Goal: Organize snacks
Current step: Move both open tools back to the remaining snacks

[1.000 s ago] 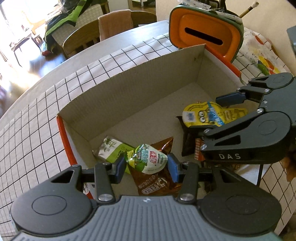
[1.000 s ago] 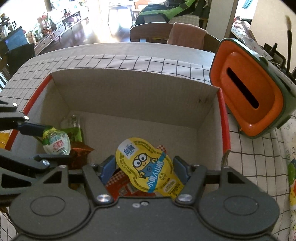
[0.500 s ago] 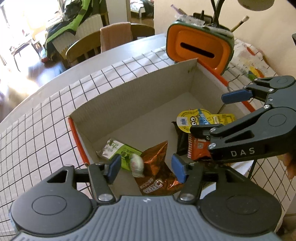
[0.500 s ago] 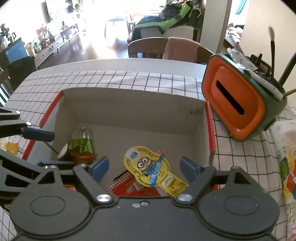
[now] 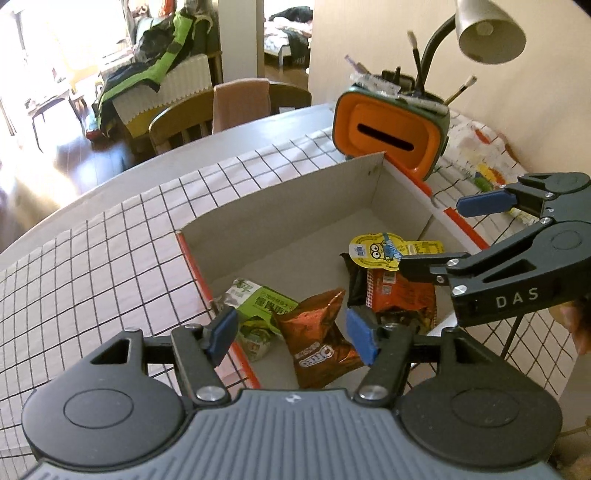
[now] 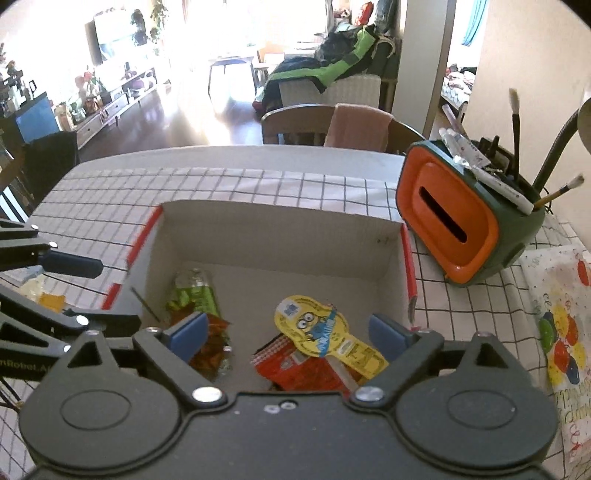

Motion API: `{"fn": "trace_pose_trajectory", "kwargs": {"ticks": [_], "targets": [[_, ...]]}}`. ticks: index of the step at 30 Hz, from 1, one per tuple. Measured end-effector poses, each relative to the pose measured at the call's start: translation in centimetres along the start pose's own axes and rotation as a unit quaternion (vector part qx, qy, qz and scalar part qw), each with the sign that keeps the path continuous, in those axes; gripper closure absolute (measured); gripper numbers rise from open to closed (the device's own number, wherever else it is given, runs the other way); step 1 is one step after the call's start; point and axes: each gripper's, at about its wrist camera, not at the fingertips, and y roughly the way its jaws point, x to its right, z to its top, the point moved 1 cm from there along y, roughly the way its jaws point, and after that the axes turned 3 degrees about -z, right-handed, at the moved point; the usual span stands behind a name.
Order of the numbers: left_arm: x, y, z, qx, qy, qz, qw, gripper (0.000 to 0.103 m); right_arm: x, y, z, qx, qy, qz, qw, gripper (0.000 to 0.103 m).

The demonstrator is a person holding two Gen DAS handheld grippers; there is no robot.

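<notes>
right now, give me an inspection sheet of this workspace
surface: table under a grid-pattern cloth
job's things: cardboard box holds yellow cartoon pouch, brown foil packet, green packet, red packet
clutter: orange organiser with brushes, beside the box
grippers: left claw and right claw open, just been opening, nothing gripped, above the box
cables: nothing seen
surroundings: lamp, chair, living room behind

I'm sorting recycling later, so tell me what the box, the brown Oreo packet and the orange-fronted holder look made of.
Box: corrugated cardboard, matte grey-brown inside, with raw cut edges and red outer trim.
Brown Oreo packet: probably metallised plastic film; glossy, crinkled, catching bright highlights.
Orange-fronted holder: looks like moulded plastic, smooth with rounded corners, green shell behind; possibly rubbery, hard to tell.
</notes>
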Motion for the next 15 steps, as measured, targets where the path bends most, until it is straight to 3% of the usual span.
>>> {"fn": "trace_pose_trajectory", "kwargs": {"ticks": [15], "targets": [[-3.7,-6.8,-4.5,0.066,0.008,0.011,0.9977,0.022,-6.8,-4.8,-0.3,0.061,0.007,0.048,0.997,0.000]]}}
